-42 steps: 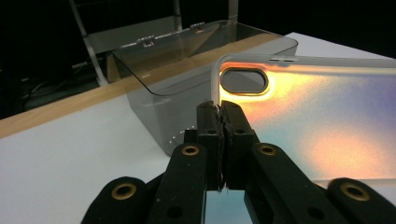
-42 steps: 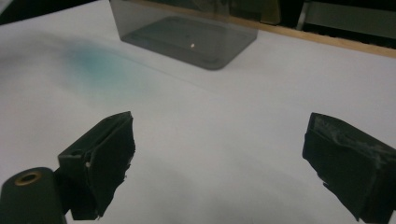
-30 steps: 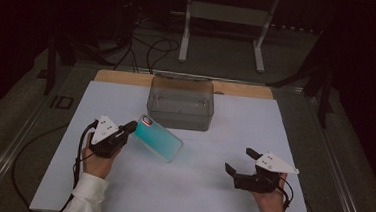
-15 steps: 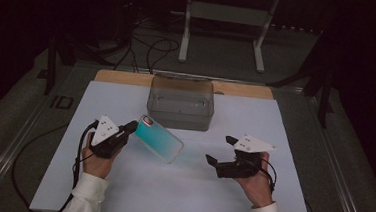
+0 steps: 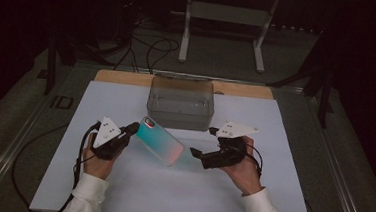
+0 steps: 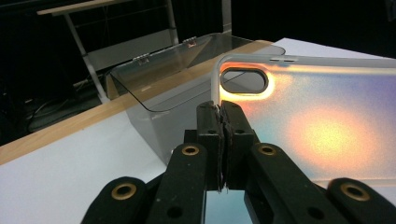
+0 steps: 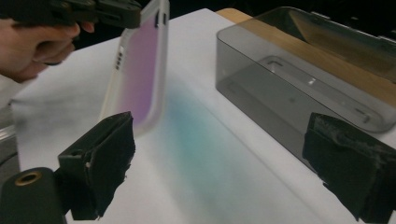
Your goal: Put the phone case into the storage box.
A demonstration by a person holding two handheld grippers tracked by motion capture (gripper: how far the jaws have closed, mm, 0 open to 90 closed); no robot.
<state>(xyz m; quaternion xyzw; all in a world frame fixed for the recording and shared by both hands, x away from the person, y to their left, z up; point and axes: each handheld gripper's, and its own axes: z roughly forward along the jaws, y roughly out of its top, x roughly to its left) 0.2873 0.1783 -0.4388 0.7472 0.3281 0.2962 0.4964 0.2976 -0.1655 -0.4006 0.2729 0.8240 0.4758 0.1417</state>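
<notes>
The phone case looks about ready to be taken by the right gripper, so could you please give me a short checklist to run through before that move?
1. Left gripper clamped on the phone case: ok, jaws pinch its edge beside the camera cutout.
2. Right gripper open for the take: ok, jaws stand wide apart.
3. Right gripper lined up with the case's free end: ok, that end lies just ahead of its jaws in the high view.
4. Right pads touching the case: not ok, a gap remains.
5. Clear plastic box open to receive: ok, lid tipped back.
6. Case lifted off the white table: cannot tell for its lower end.
</notes>
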